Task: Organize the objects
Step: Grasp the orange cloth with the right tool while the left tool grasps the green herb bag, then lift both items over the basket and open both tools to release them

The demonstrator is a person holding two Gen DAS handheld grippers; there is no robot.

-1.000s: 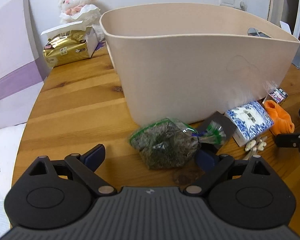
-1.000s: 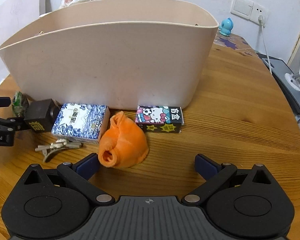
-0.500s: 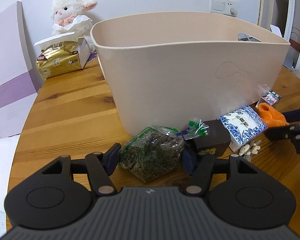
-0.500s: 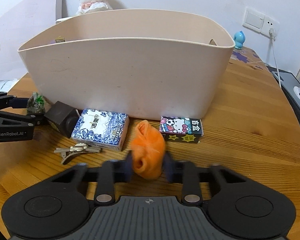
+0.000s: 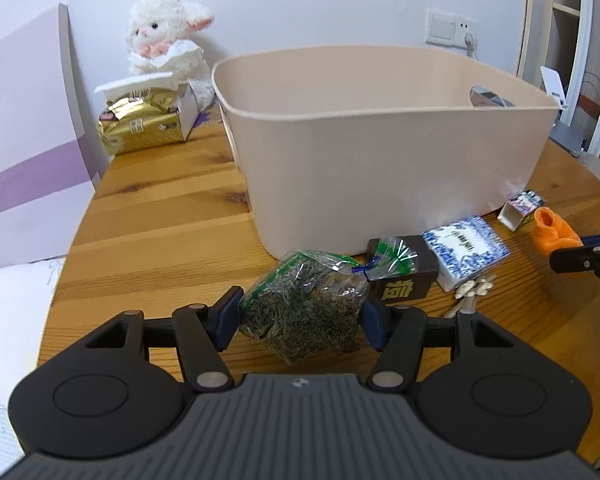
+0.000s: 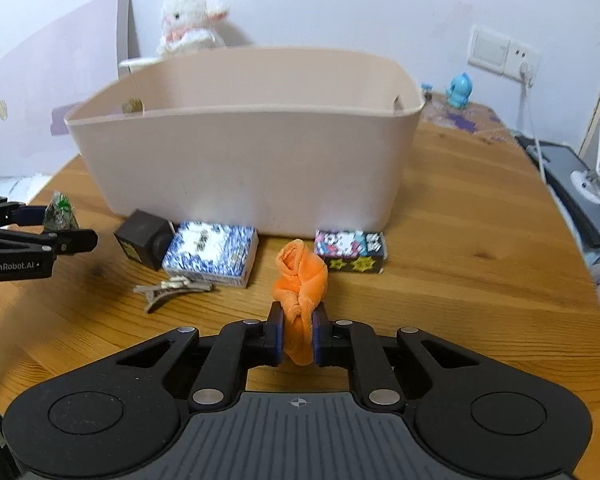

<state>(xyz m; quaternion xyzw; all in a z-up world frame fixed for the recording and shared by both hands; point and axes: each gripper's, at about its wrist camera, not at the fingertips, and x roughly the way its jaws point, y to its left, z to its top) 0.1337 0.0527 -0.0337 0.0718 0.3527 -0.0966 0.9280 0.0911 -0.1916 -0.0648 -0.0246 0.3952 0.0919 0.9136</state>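
A large beige bin (image 5: 380, 152) stands on the wooden table; it also shows in the right wrist view (image 6: 244, 160). My left gripper (image 5: 300, 316) is shut on a clear bag of dried green herbs (image 5: 304, 312), lifted a little off the table. My right gripper (image 6: 298, 334) is shut on an orange cloth bundle (image 6: 300, 284), raised above the table. In front of the bin lie a dark brown box (image 6: 142, 238), a blue-and-white patterned box (image 6: 212, 252), a cartoon box (image 6: 350, 250) and a hair clip (image 6: 168, 290).
A white plush lamb (image 5: 168, 40) and a gold tissue pack (image 5: 140, 128) stand at the table's back left beside a purple-white board (image 5: 24, 140). A blue figurine (image 6: 458, 90) and wall socket (image 6: 500, 50) are at the back right. A grey device (image 6: 572, 192) sits at right.
Both grippers closed, the left on the herb bag and the right on the orange cloth. Both then rose and drew back from the bin, lifting their objects.
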